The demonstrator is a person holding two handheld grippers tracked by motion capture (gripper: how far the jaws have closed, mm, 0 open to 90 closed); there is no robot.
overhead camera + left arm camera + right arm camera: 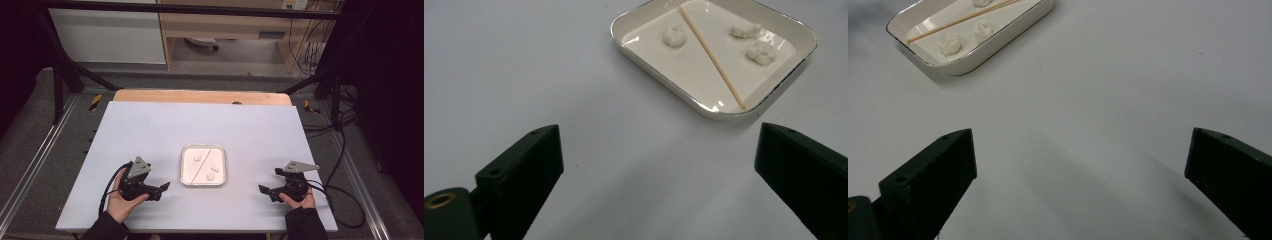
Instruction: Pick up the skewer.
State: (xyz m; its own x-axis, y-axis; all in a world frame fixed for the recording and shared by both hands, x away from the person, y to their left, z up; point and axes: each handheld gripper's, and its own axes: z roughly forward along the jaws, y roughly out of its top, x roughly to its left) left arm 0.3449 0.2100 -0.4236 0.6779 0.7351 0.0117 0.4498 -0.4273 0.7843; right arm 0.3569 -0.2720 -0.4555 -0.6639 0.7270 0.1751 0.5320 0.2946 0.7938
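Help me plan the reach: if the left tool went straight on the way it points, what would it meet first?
Probably the near rim of the white tray, after bare table. The left tool is open and aims slightly left of the tray's middle, so depth is uncertain.

On the table [150, 125], near its middle toward the near edge: the tray [185, 171]. In the tray: a stick [203, 163] laid corner to corner; one lump [197, 158] left of the stick, two lumps [213, 172] right of it. Left of the tray, well apart: the left gripper [164, 189]. Right of the tray, well apart: the right gripper [263, 190].
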